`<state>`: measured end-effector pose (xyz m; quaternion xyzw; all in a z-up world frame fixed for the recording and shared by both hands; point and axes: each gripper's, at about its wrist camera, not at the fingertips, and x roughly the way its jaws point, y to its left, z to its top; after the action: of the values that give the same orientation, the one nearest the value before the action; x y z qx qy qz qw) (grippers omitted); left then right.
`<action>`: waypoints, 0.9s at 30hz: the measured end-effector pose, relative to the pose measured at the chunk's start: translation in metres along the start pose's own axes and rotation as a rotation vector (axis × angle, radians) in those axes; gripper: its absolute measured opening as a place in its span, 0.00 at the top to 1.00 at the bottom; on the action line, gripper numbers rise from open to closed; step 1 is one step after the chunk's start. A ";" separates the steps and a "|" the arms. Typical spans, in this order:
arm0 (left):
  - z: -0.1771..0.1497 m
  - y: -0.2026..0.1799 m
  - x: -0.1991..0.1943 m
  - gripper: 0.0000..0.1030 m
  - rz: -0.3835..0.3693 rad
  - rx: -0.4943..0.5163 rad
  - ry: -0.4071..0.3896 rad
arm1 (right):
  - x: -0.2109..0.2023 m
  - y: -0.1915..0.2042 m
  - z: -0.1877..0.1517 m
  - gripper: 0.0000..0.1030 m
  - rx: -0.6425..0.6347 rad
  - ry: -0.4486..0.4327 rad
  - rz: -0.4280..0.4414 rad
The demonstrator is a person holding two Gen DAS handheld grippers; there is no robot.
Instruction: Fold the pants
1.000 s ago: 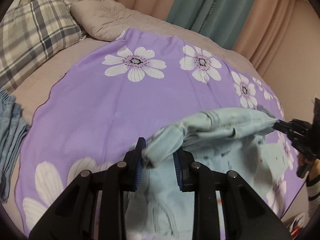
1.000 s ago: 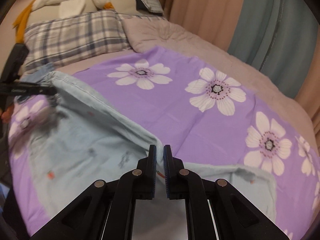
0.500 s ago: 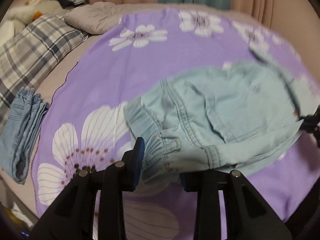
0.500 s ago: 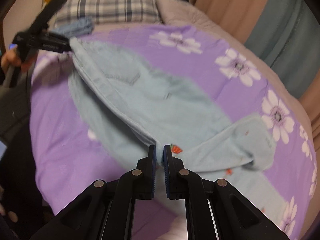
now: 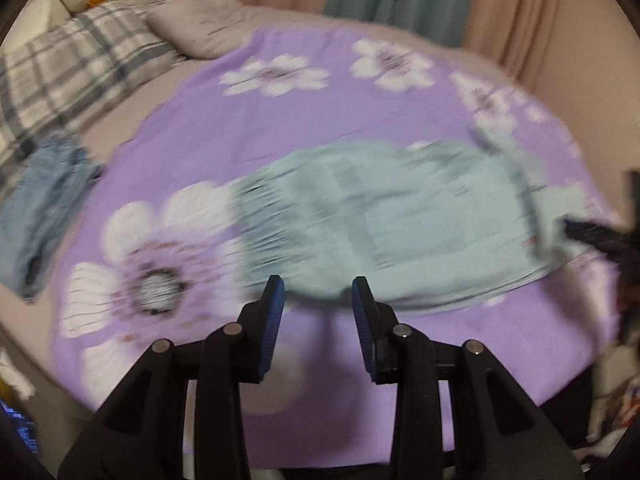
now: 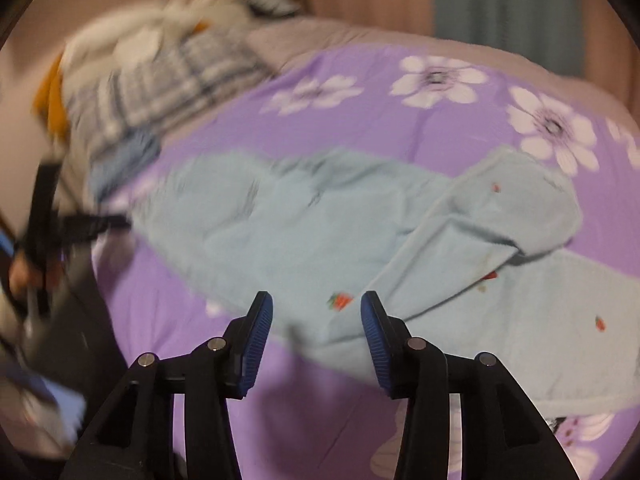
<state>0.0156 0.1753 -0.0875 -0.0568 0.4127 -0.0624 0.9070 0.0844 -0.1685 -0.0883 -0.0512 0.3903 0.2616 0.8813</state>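
Pale blue pants [image 5: 400,216] lie mid-frame on the purple flowered sheet [image 5: 280,128] of the bed. Left tongs [image 5: 318,296] and right tongs [image 6: 317,308] are both opening, released, with the cloth's near edge just beyond their pads.

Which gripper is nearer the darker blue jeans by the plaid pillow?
Left. The left gripper is at the light pants' waistband end, the side where the darker jeans lie; the right gripper is at the far, leg end.
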 end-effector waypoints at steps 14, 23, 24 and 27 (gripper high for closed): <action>0.026 -0.152 0.081 0.63 -0.350 0.130 0.148 | 0.031 -0.050 0.003 0.56 0.229 0.126 0.035; 0.030 -0.201 0.117 0.63 -0.466 0.167 0.228 | 0.056 -0.121 0.086 0.55 0.385 0.081 -0.103; 0.029 -0.203 0.120 0.63 -0.472 0.164 0.238 | 0.066 -0.124 0.095 0.55 0.391 0.093 -0.109; 0.028 -0.208 0.126 0.63 -0.483 0.163 0.252 | 0.094 -0.133 0.118 0.55 0.393 0.130 -0.169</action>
<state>0.1053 -0.0488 -0.1304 -0.0720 0.4904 -0.3163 0.8089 0.2814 -0.2081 -0.0885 0.0723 0.4843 0.1016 0.8660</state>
